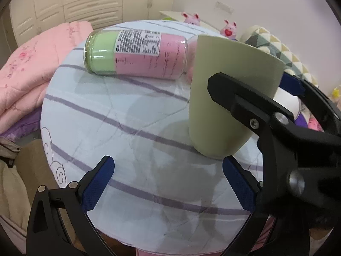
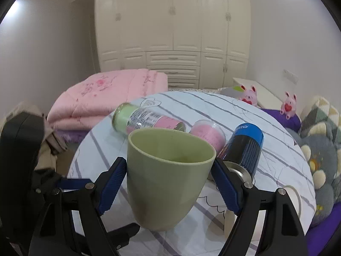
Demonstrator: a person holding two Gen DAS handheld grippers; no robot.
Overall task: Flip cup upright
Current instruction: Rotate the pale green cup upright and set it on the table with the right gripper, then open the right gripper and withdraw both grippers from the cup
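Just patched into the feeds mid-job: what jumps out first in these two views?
The green cup dominates: mouth up, gripped between the blue pads of the right gripper, its base at or just above the striped tablecloth. Behind it a pink and green jar lies on its side, with a blue and black can tipped beside it. The left gripper hangs open and empty, near the cup.

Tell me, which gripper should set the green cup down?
The right gripper. Its pads already clamp the green cup, mouth up, base near the round table. The left gripper is open and holds nothing, so it would need to regrasp first.
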